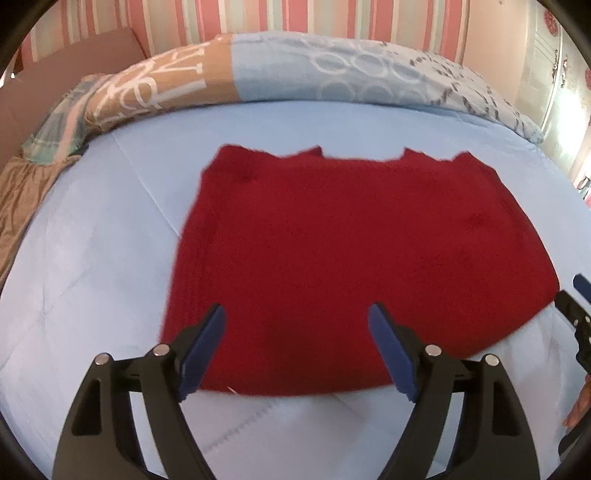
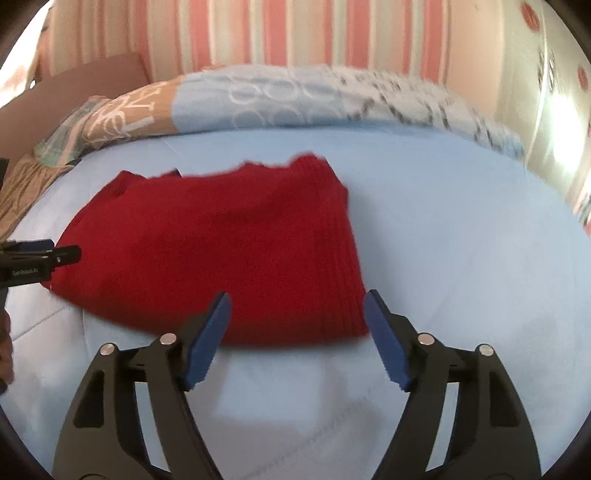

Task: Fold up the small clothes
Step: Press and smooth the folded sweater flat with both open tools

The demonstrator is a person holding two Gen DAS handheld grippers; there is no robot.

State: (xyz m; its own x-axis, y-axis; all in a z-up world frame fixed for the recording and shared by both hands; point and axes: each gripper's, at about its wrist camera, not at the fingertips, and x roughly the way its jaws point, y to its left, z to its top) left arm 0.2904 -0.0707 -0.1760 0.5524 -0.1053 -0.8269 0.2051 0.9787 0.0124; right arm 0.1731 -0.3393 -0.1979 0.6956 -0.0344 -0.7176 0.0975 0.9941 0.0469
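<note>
two black two-finger grippers with blue pads show, one per hand. the left gripper (image 1: 297, 347) has its jaws spread wide with nothing pressed between the pads; its fingertips (image 1: 216, 321) hover over the near edge of the garment, and whether they brush it cannot be told. the right gripper (image 2: 297, 334) also stands wide apart and holds nothing, its tips over the garment's near right corner.

one red knitted garment (image 1: 354, 258) lies folded flat, a rough rectangle with ribbed side edges and a jagged, uneven far edge. it sits about mid-bed on the pale blue quilted bedcover (image 1: 92, 258), its near edge toward the grippers. one rolled patterned blue-and-tan duvet (image 1: 295, 66) runs along the bed's far edge, below a pink striped wall (image 1: 258, 18).
</note>
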